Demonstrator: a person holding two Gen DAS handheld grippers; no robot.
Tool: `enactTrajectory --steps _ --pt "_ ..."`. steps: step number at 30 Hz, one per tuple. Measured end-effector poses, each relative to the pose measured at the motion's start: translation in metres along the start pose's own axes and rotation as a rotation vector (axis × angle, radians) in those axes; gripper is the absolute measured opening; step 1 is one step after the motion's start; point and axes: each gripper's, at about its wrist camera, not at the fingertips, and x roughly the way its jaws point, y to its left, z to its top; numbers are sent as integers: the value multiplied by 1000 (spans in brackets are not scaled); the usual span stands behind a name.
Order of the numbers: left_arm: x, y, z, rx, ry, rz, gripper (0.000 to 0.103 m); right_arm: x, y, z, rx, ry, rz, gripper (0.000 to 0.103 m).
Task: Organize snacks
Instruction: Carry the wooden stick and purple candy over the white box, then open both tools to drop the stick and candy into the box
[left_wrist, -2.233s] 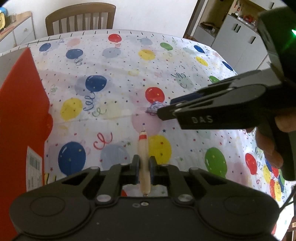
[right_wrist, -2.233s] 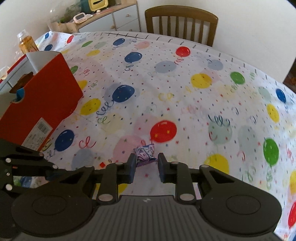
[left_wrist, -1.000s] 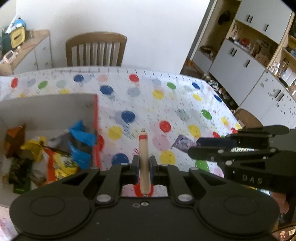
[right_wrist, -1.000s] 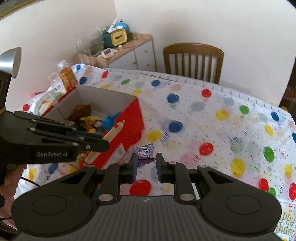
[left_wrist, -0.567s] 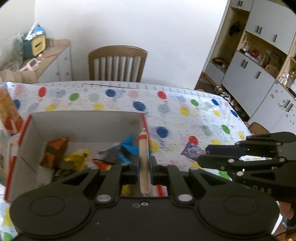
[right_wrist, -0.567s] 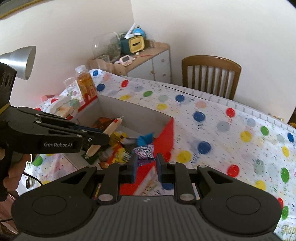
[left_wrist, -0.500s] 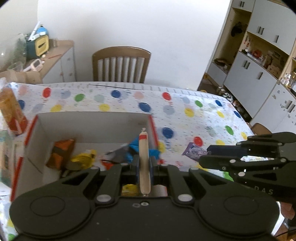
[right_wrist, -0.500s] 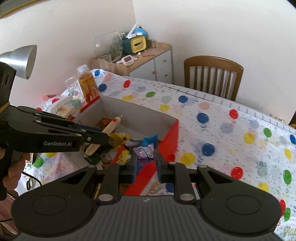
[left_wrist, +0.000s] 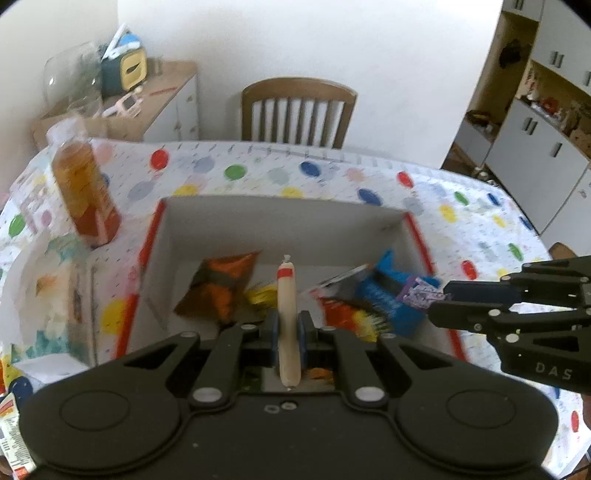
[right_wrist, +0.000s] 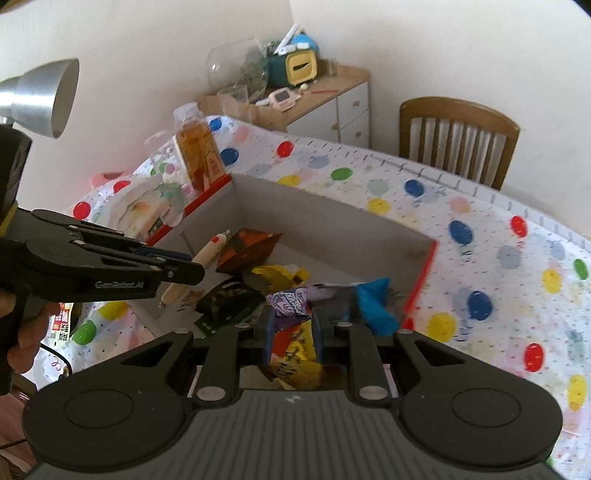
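Observation:
My left gripper (left_wrist: 287, 328) is shut on a beige sausage stick (left_wrist: 286, 295) with a red band, held above the open red cardboard box (left_wrist: 280, 218). The same stick (right_wrist: 207, 254) shows in the right wrist view, in the left gripper (right_wrist: 192, 267). My right gripper (right_wrist: 290, 326) is shut on a small purple candy packet (right_wrist: 288, 301) over the box's right part. In the left wrist view that packet (left_wrist: 419, 295) sits at the right gripper's tips (left_wrist: 439, 301). Inside the box lie an orange bag (left_wrist: 221, 284), blue wrappers (left_wrist: 384, 284) and yellow packets (right_wrist: 277, 275).
An orange drink bottle (left_wrist: 83, 184) stands left of the box on the balloon-print tablecloth (left_wrist: 332, 173). White packets (left_wrist: 48, 280) lie further left. A wooden chair (left_wrist: 297, 110) is behind the table, a sideboard (left_wrist: 159, 96) with clutter at the back left, a lamp (right_wrist: 40, 96) at the left.
Both grippers have travelled left from over the tablecloth to over the box, each still holding its snack. The box has shifted to the middle of both views.

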Motion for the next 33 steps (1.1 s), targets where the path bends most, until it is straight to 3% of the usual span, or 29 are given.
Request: enactTrajectory --steps 9,21,33 --pt "28 32 -9 -26 106 10 7 44 15 -5 -11 78 0 20" --pt "57 18 -16 30 165 -41 7 60 21 -13 -29 131 -16 20" --pt "79 15 -24 44 243 -20 8 61 18 -17 -11 145 -19 21"
